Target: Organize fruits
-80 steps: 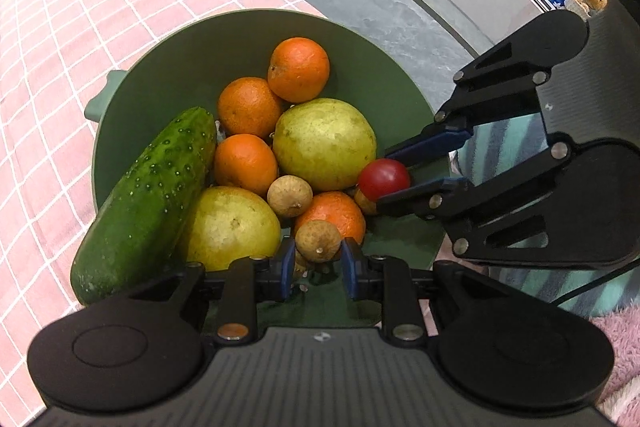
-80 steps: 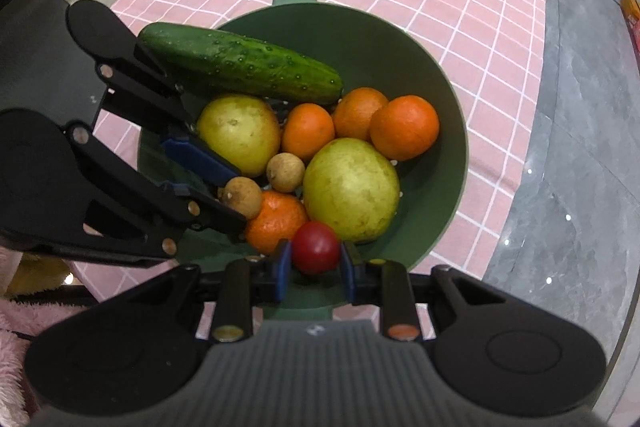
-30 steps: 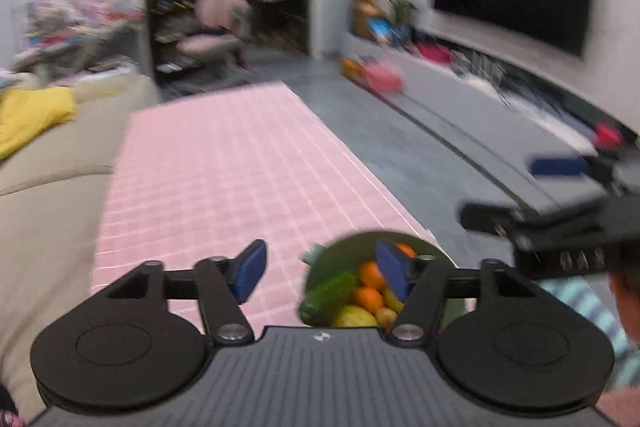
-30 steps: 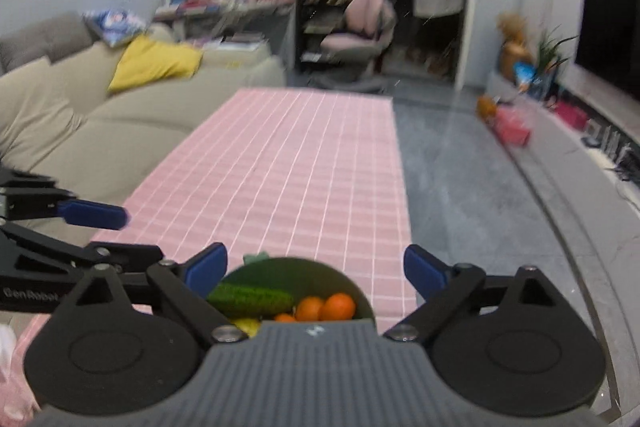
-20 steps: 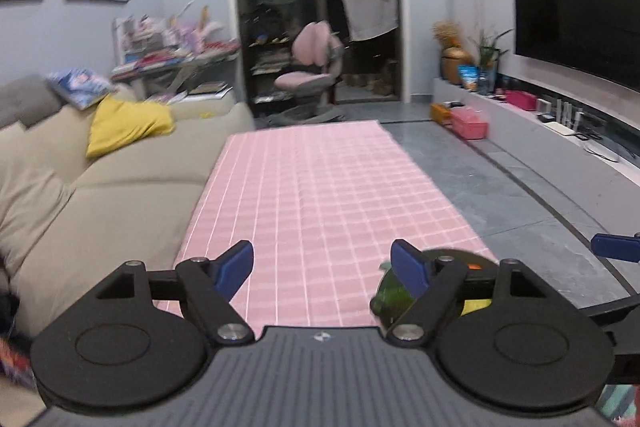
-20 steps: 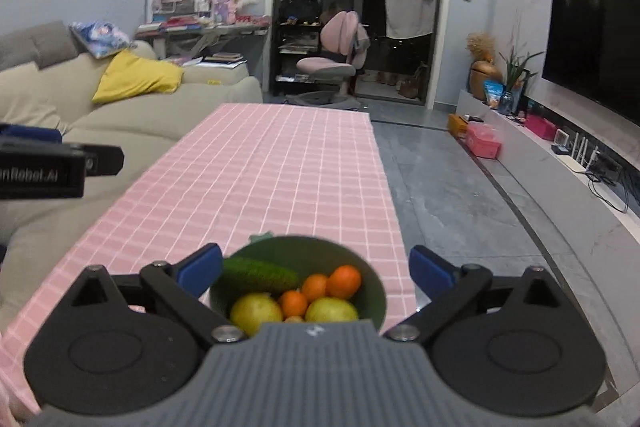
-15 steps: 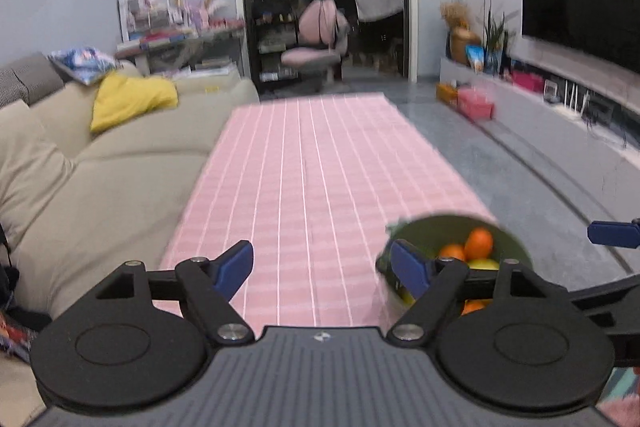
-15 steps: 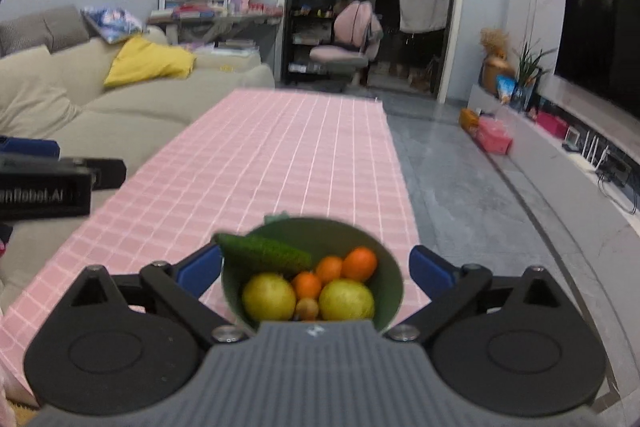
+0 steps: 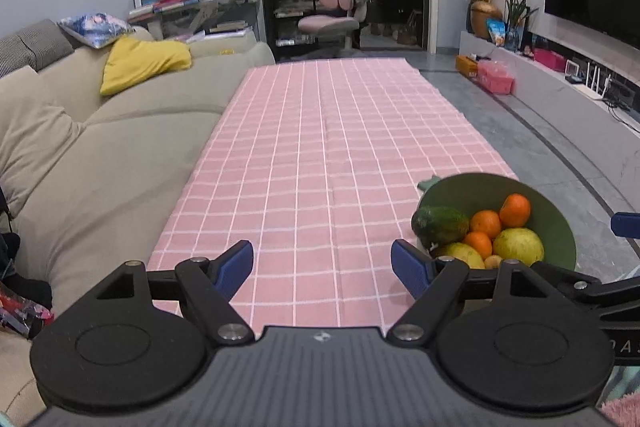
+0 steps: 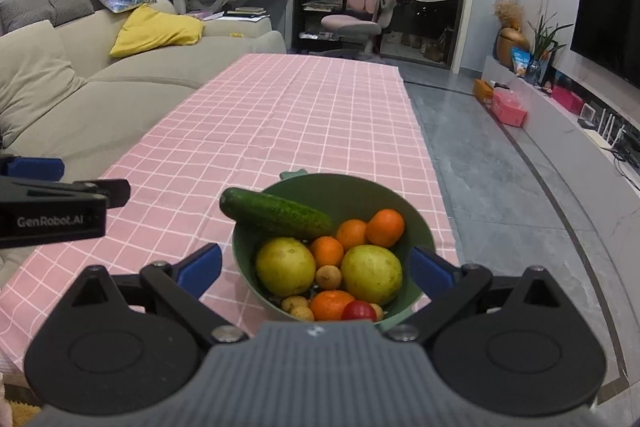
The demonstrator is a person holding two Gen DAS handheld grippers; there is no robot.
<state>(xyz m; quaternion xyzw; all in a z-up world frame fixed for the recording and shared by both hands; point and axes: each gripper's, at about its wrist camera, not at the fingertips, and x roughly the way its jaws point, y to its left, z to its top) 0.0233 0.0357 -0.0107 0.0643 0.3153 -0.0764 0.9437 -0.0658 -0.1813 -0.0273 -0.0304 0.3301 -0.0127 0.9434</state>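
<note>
A green bowl stands on the near right part of the pink checked tablecloth. It holds a cucumber, several oranges, two yellow-green round fruits, small brown fruits and a red cherry tomato. My right gripper is open and empty, raised just in front of the bowl. My left gripper is open and empty, left of the bowl, over the tablecloth.
A beige sofa with a yellow cushion runs along the table's left side. Grey floor and a low TV shelf lie to the right. A pink chair stands beyond the table's far end.
Both grippers let go of the brown fruit and the tomato into the bowl, opened wide and lifted back. The views have since tilted back down toward the bowl.
</note>
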